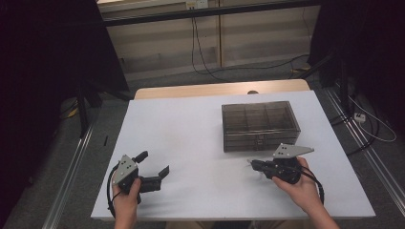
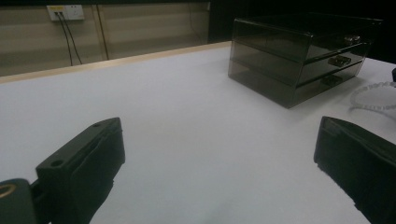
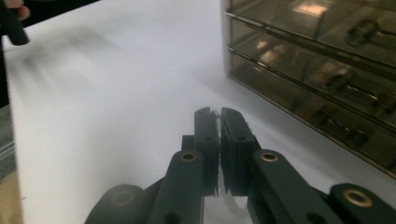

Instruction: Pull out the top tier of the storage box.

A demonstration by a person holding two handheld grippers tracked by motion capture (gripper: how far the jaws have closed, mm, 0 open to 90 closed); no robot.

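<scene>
Your smoked drawer box (image 1: 260,125) sits on the bench (image 1: 191,133); dark shapes show in its drawers, too dim to name. Left of the box the bench lies bare. Your right hand-held gripper (image 3: 219,122), just before the box's front, is pressed together on a pale beaded string (image 2: 373,95); the left gripper view shows its loop beside the box. Your left hand-held gripper (image 1: 155,167) stands spread, well left of the box.
</scene>
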